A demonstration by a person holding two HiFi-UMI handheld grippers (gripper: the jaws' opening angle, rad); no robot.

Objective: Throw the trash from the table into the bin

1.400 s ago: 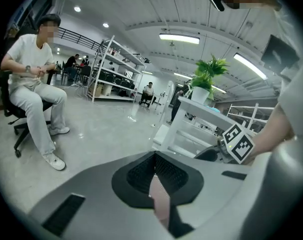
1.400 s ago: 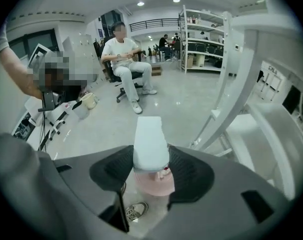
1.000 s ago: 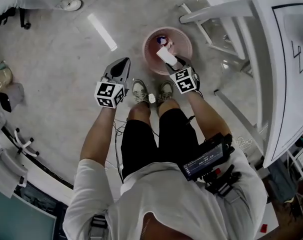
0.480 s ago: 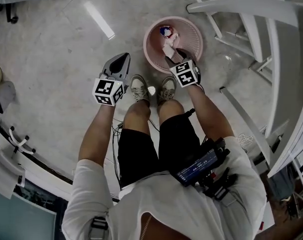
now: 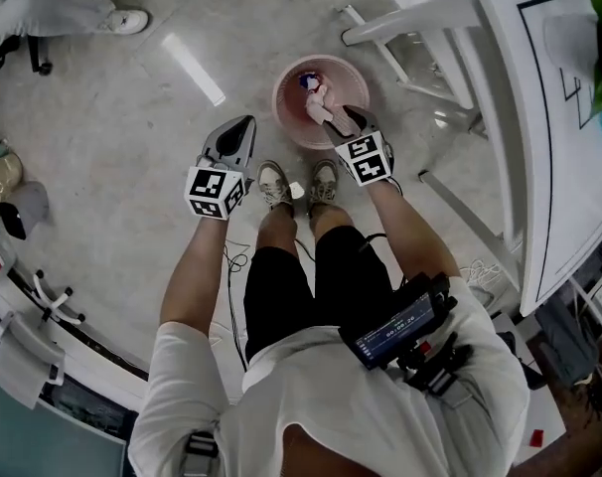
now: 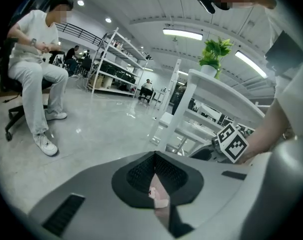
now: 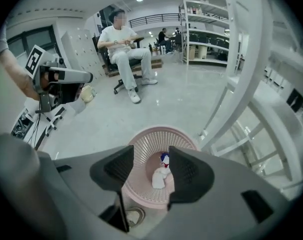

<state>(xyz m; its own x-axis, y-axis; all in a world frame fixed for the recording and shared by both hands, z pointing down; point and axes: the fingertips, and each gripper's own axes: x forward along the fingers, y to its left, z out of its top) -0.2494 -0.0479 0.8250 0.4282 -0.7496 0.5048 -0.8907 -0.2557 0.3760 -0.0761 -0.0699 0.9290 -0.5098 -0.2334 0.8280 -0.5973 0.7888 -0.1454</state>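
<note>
A pink mesh bin (image 5: 286,117) stands on the floor just beyond the person's shoes. Inside it lie a white crumpled wad (image 5: 319,113) and a blue-and-red wrapper (image 5: 308,82). My right gripper (image 5: 349,117) hangs over the bin's near rim, open, with nothing between its jaws. In the right gripper view the bin (image 7: 141,149) and the white wad (image 7: 159,178) show through the gap of that gripper (image 7: 150,160). My left gripper (image 5: 245,124) is held left of the bin, over bare floor. Its jaws (image 6: 155,156) are shut and hold nothing I can make out.
A white table (image 5: 554,137) with white frame legs (image 5: 460,212) stands close to the right of the bin. A potted plant (image 6: 214,51) sits on it. A seated person (image 7: 124,49) is farther off across the floor, with shelving (image 6: 116,59) behind.
The head view has swung back and forth. Both grippers keep about the same places by the bin; the right stays open, the left stays shut.
</note>
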